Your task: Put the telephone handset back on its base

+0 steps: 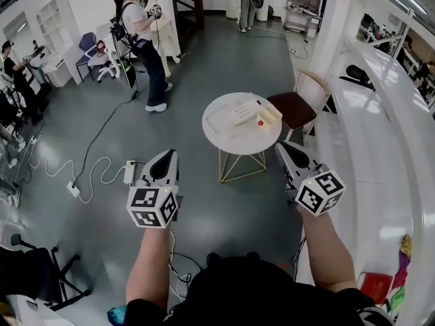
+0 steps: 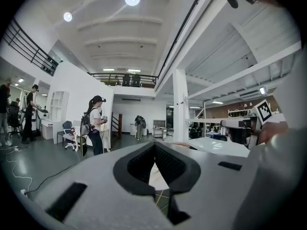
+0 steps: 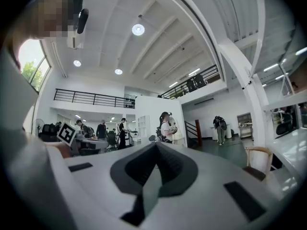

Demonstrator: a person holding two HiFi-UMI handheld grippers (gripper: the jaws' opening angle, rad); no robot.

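A: Where's the phone from here?

B: Ahead and far off. The white push-button telephone (image 1: 239, 111) sits on the round white surface on thin gold legs (image 1: 217, 136), well apart from both tools. A small cream box with a red spot (image 1: 266, 117) lies just right of it, and a wooden chair with a brown seat (image 1: 296, 104) stands beside the surface on the far right.

A: And the tools?

B: The left tool (image 1: 165, 160) has its jaws pressed together with nothing between them. The right tool (image 1: 287, 153) is the same, closed and empty. Both are held low on the near side, pointing toward the far side.

A: Which one is closer?

B: The right tool, I'd judge. The surface lies between the two lines of reach but sits more to the right.

A: How does the phone lie?

B: Its long side seems to slant from near-left to far-right. At this distance I can't separate the handset from the base, so which end to take is unclear. Either tool would have to open before any grasp.
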